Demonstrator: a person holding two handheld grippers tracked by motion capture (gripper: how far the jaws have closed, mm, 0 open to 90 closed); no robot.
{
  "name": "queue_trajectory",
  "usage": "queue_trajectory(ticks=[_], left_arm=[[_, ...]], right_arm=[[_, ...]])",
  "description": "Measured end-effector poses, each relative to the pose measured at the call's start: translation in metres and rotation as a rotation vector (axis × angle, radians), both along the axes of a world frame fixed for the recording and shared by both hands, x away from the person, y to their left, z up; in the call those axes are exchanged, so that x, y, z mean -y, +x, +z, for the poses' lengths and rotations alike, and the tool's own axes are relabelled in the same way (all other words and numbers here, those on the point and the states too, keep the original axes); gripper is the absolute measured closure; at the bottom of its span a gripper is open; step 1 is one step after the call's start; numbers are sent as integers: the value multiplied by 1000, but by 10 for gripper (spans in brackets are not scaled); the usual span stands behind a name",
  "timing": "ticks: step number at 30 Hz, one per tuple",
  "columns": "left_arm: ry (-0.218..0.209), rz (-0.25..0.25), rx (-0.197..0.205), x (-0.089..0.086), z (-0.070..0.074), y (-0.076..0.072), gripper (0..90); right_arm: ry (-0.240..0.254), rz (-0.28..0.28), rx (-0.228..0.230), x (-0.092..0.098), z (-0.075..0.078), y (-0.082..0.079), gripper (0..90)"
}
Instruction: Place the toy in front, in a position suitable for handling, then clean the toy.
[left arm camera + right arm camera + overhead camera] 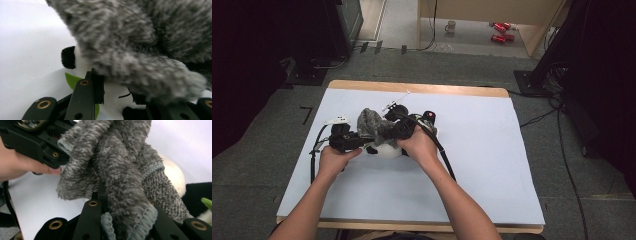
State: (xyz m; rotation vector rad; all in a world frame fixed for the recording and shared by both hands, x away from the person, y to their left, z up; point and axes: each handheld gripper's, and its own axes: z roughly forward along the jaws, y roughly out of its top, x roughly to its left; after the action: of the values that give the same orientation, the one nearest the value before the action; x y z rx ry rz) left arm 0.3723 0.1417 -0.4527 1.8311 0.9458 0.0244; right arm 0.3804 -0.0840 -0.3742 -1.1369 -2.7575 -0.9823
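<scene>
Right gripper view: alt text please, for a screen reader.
The right gripper is shut on a fuzzy grey knitted cloth that drapes over a white and black plush toy. At upper left, a hand holds the left gripper against the cloth, above a white table cover.

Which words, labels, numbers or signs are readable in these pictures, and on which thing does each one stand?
"7": a dark mark shaped like this digit on the grey floor, left of the table.
Red cans on the far floor: print too small to read.
Grey fuzzy cloth and black-and-white plush toy: no text.
</scene>
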Motion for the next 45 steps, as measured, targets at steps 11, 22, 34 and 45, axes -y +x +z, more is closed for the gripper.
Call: queue_trajectory(ticks=[11,22,34,45], left_arm=[[-7,5,7,0,-1,1,696],[-1,6,11,0,-1,0,700],[1,3,6,0,-1,0,702],[15,6,8,2,0,-1,714]], right_arm=[[-64,-42,38,41,8,5,797],[-19,-84,27,68,9,15,798],[-14,-173,29,110,16,19,797],[-23,-241,70,135,33,24,798]])
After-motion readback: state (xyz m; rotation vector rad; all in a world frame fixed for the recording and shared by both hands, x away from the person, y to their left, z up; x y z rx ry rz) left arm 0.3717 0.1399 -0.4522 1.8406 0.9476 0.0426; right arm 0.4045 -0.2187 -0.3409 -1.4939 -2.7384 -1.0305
